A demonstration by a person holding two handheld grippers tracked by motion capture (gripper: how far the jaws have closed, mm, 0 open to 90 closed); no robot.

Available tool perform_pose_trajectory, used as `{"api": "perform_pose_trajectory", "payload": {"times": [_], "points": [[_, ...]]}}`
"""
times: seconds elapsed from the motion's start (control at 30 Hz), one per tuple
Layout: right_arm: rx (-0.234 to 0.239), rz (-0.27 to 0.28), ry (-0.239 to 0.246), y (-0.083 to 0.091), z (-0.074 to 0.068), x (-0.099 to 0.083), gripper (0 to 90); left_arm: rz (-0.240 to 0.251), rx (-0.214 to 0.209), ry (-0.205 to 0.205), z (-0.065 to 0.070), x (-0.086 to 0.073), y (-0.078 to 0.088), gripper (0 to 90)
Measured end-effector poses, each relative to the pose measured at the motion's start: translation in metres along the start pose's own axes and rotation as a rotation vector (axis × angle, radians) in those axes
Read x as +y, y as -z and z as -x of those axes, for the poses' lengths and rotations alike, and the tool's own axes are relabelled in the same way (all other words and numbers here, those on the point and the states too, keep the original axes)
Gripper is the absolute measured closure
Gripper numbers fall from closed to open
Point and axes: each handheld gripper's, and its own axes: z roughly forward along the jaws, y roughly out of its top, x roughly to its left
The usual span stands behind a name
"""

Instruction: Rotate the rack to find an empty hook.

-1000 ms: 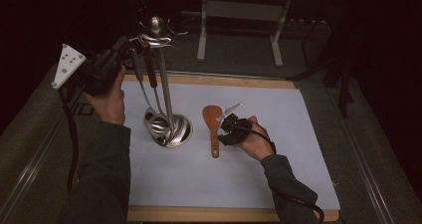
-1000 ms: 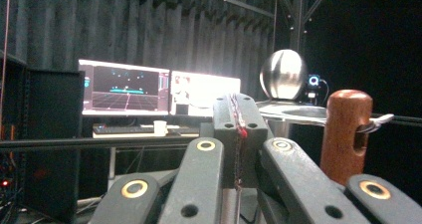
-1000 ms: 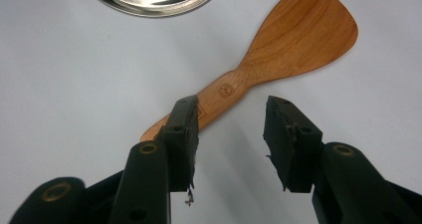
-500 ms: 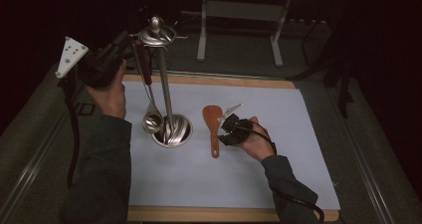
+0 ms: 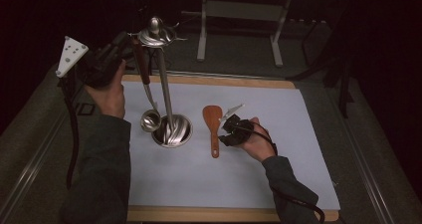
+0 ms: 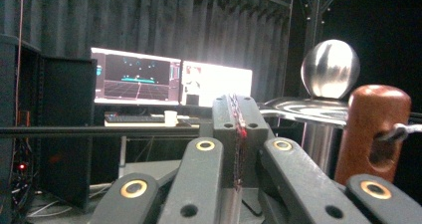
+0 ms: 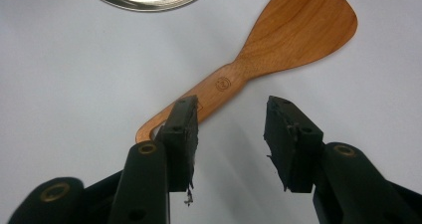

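The wooden spatula (image 5: 213,125) lies flat on the white mat (image 5: 278,184), blade away from you, just right of the steel stand's (image 5: 164,84) round base; your right gripper (image 5: 230,128) sits low over its handle with jaws spread wide, one jaw over the handle's end in the right gripper view, nothing clamped. The ladle (image 5: 149,118) hangs from the stand's top disc, its bowl beside the base; your left gripper (image 5: 122,45) is raised by the ladle's brown handle top (image 6: 375,134), jaws pressed together on nothing.
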Motion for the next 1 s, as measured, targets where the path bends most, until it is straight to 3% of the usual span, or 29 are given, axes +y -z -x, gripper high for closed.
{"api": "perform_pose_trajectory", "payload": {"times": [0.23,0.43,0.63,0.7,0.73,0.83,0.87,0.9,1.0], "points": [[0.001,0.000,-0.014,-0.003,0.002,-0.005,56.5,-0.008,-0.010,0.014,-0.001,-0.014,0.018,88.0],[0.003,-0.006,-0.023,-0.010,0.001,-0.009,56.8,-0.048,-0.002,-0.004,0.000,-0.039,0.037,85.9],[0.005,-0.009,-0.035,-0.017,0.001,-0.015,58.3,-0.079,0.021,0.047,-0.006,-0.067,0.058,83.3],[0.004,-0.012,-0.048,-0.021,0.002,-0.018,62.3,-0.104,0.032,0.058,-0.005,-0.084,0.069,81.1],[0.004,-0.012,-0.048,-0.021,0.002,-0.018,62.3,-0.104,0.032,0.058,-0.005,-0.084,0.069,80.7],[-0.009,-0.014,-0.055,-0.028,0.001,-0.025,79.5,-0.137,0.039,0.078,-0.002,-0.111,0.085,78.1],[-0.009,-0.014,-0.055,-0.028,0.001,-0.025,79.5,-0.137,0.039,0.078,-0.002,-0.111,0.085,77.5],[-0.015,-0.021,-0.060,-0.032,0.000,-0.027,85.3,-0.144,0.041,0.090,-0.002,-0.119,0.090,77.4],[-0.008,-0.020,-0.067,-0.039,-0.001,-0.031,86.5,-0.217,0.049,0.095,0.000,-0.153,0.105,77.2]]}}
